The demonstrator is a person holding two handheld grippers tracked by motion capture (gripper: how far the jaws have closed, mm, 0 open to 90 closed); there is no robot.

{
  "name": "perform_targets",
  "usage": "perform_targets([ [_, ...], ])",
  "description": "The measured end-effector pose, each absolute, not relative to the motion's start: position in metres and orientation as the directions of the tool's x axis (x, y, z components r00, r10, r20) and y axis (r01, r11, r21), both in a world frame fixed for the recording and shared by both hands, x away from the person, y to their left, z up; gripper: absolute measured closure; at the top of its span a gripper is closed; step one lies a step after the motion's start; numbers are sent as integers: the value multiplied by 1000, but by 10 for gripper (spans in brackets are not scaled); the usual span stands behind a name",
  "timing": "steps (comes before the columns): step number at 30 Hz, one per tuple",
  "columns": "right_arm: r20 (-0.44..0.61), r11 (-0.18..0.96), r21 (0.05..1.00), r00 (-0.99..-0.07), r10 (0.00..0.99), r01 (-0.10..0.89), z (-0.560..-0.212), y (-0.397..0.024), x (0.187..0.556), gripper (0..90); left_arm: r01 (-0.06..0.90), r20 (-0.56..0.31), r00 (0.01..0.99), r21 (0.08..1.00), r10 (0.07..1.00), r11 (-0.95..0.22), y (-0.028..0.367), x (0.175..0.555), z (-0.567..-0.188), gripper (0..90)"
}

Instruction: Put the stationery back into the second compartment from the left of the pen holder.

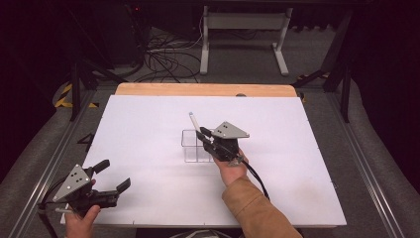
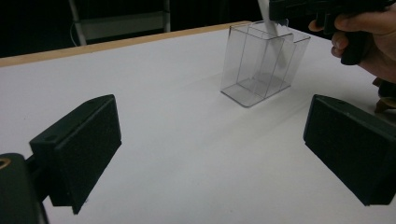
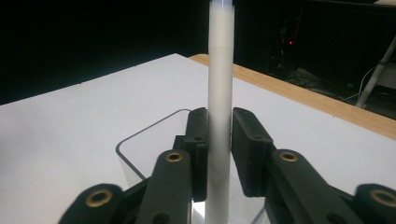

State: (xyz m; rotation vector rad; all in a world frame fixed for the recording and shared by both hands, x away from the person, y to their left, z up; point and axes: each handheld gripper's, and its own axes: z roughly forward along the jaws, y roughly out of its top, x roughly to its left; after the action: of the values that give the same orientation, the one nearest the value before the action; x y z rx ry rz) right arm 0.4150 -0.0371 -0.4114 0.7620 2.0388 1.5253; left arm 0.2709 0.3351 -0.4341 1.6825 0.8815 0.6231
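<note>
white pen (image 3: 219,93) above clear box (image 1: 194,146)

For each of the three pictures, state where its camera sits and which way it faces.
High view: above the person's side, facing forward and down on the table; forearms, both grippers.
Left gripper view: rides the left gripper, facing the clear box; open jaws.
Right gripper view: rides the right gripper, jaws around the white pen.
All share the box.

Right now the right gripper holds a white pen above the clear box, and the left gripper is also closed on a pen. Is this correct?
Not quite. The left gripper is open and holds nothing: the left gripper view shows its jaws wide apart over the bare white table. The rest holds: the right gripper has the white pen between its jaws above the clear box.
</note>
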Motion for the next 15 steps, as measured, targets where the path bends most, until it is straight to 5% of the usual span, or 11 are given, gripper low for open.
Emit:
perform_targets([
  [6, 13, 198, 959, -728, 686, 204, -406, -49, 412, 451, 241, -28, 591, 960, 806, -143, 334, 272, -434, 49],
  [15, 25, 164, 970, -750, 660, 177, -390, -62, 403, 240, 239, -29, 593, 961, 805, -142, 333, 273, -435, 49],
])
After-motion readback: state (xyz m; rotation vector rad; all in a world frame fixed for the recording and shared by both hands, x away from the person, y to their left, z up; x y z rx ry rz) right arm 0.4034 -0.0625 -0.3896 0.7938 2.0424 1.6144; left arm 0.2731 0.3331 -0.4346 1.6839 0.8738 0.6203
